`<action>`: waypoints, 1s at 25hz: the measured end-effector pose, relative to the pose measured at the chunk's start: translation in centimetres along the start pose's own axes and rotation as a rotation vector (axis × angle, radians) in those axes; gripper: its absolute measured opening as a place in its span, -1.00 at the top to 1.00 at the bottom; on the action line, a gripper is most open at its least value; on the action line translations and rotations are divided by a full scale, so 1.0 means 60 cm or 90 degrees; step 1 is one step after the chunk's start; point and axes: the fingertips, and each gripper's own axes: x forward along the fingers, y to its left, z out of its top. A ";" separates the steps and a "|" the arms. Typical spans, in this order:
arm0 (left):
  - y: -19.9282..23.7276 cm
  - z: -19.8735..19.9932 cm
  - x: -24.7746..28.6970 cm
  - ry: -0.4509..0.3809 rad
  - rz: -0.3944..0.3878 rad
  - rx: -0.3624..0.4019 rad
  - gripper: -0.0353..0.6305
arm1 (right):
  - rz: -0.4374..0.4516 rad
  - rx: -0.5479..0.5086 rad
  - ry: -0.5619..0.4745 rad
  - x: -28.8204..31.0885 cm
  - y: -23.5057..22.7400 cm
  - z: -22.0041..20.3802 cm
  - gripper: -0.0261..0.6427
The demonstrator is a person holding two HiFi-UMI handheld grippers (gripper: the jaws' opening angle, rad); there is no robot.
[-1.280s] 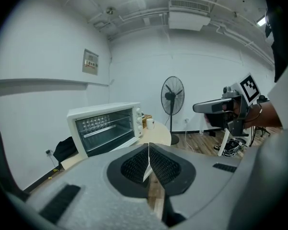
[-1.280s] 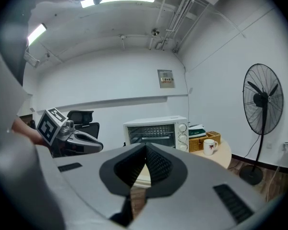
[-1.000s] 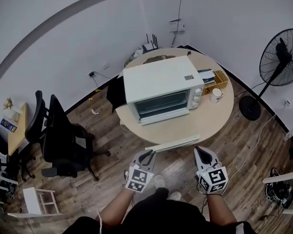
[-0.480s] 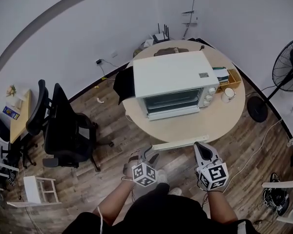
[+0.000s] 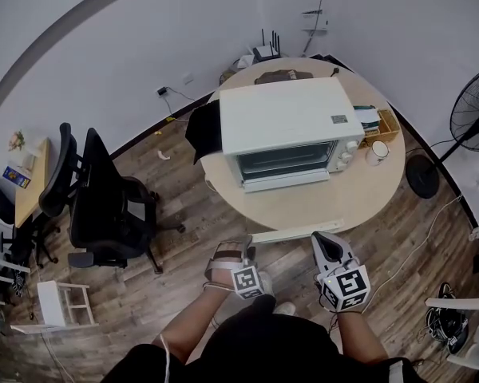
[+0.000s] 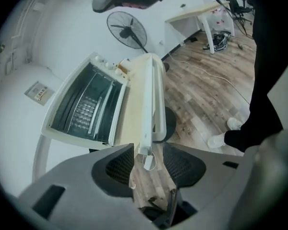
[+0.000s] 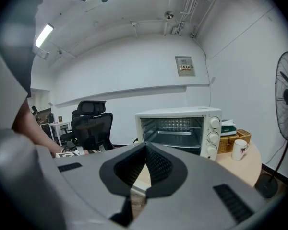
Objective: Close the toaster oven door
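The white toaster oven (image 5: 283, 118) stands on the round wooden table (image 5: 343, 202). Its front is open and the rack inside (image 7: 175, 128) shows. A long white bar with a handle (image 5: 291, 234) lies along the table's near edge. My left gripper (image 5: 238, 255) hangs by the bar's left end. Its jaws stand wide and are closing, and the bar's end (image 6: 146, 143) shows between them without either pad pressing on it. My right gripper (image 5: 327, 246) is shut near the bar's right end, its pads meeting (image 7: 145, 150) as it points at the oven (image 7: 177, 128).
A white mug (image 5: 376, 152) and a small basket (image 5: 383, 122) sit right of the oven. A standing fan (image 5: 475, 110) is at the right, black office chairs (image 5: 104, 206) at the left, a white stool (image 5: 64, 313) lower left. A cable runs over the wooden floor (image 5: 431, 222).
The left gripper's jaws have spread apart, and its marker cube has drifted right and lower. The head view has shifted, so the oven and table now sit further right. The right gripper has barely moved.
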 end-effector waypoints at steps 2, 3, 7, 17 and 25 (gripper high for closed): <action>-0.002 -0.002 0.010 0.017 0.008 0.016 0.39 | 0.003 0.002 0.002 0.002 0.001 -0.003 0.93; -0.001 -0.002 0.013 0.022 0.011 0.021 0.44 | 0.003 0.002 0.002 0.003 0.001 -0.004 0.93; 0.000 0.001 0.016 0.022 0.018 0.028 0.56 | 0.004 0.002 0.004 0.005 0.002 -0.003 0.93; 0.001 0.001 0.019 0.031 0.021 0.031 0.72 | 0.008 0.001 0.004 0.015 -0.003 0.000 0.93; 0.029 0.004 0.000 0.030 0.050 0.004 0.74 | 0.011 0.001 -0.001 0.024 -0.006 0.008 0.93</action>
